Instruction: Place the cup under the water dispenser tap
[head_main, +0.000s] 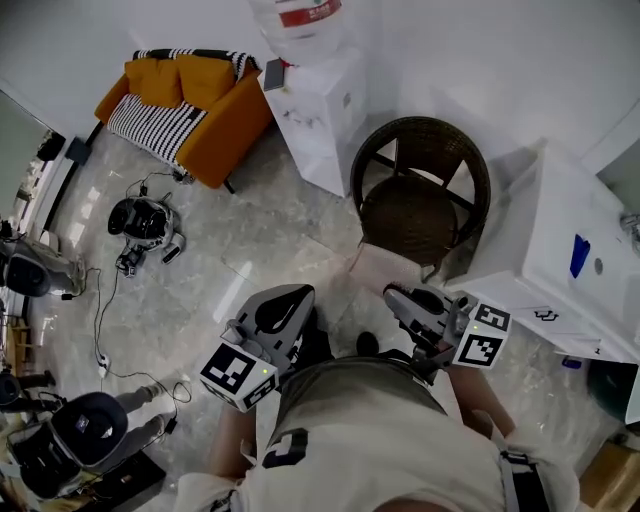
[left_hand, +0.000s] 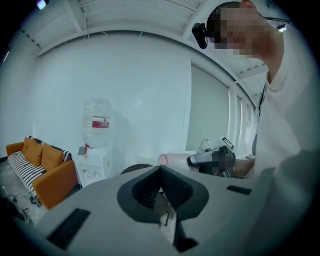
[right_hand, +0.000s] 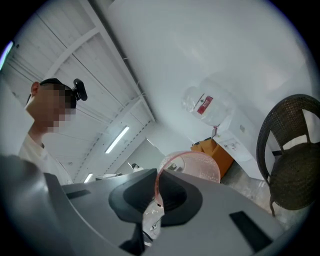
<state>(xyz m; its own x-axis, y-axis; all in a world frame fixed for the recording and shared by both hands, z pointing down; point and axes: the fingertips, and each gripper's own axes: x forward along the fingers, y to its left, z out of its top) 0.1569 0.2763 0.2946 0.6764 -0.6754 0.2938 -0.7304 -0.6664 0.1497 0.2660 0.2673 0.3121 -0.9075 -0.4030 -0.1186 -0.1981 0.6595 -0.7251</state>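
Right gripper (right_hand: 156, 180), clamped on cup (right_hand: 192, 167) rim, should carry it level to dispenser (head_main: 320, 110); left gripper (left_hand: 160, 172) closed, empty.

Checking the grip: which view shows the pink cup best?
Right gripper view: the cup is close up, rim pinched in the right tool. Left gripper view shows it small and far; head view only a pale shape.

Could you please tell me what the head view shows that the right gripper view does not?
Only the head view: the left gripper, the floor robots with their cables, and the white counter. Only the right gripper view: the right gripper pinching the rim of the cup, and a ceiling light. Both: the water dispenser, wicker chair and orange sofa.
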